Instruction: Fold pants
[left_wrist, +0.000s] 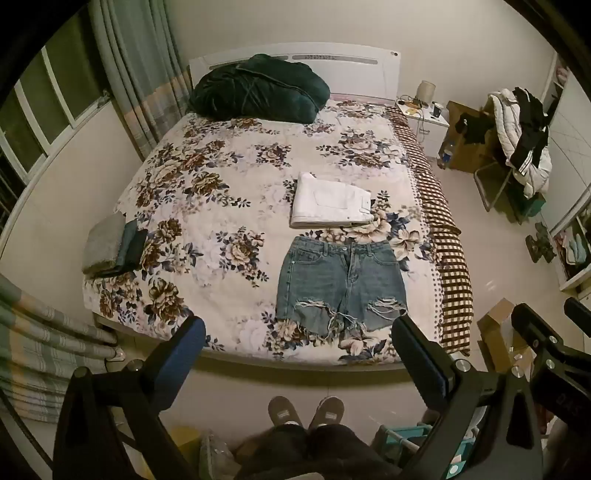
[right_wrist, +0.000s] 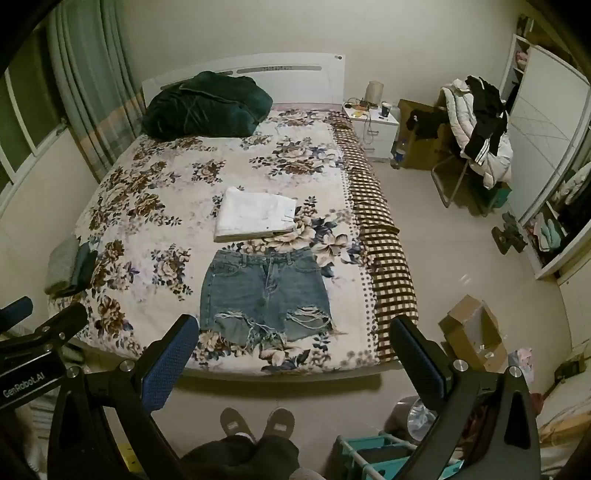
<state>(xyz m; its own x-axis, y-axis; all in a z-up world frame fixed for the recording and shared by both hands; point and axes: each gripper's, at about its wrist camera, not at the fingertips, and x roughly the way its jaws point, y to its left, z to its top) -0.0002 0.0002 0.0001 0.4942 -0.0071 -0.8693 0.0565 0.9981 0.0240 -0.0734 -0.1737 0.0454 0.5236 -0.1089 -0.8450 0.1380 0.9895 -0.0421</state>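
Note:
Blue denim shorts with frayed hems (left_wrist: 341, 284) lie flat and unfolded near the foot of the floral bed (left_wrist: 207, 206), waistband toward the headboard. They also show in the right wrist view (right_wrist: 266, 291). A folded white garment (left_wrist: 330, 201) lies just beyond them, and shows in the right wrist view too (right_wrist: 256, 216). My left gripper (left_wrist: 299, 332) is open and empty, held above the bed's foot edge, short of the shorts. My right gripper (right_wrist: 295, 332) is open and empty, at the same height beside it.
A dark green blanket (left_wrist: 258, 86) is heaped at the headboard. Folded grey and dark cloths (left_wrist: 112, 245) sit at the bed's left edge. A checked blanket (left_wrist: 443, 240) hangs over the right side. A cardboard box (right_wrist: 472, 332), a clothes-laden chair (right_wrist: 476, 129) and a nightstand (right_wrist: 373, 125) stand at right.

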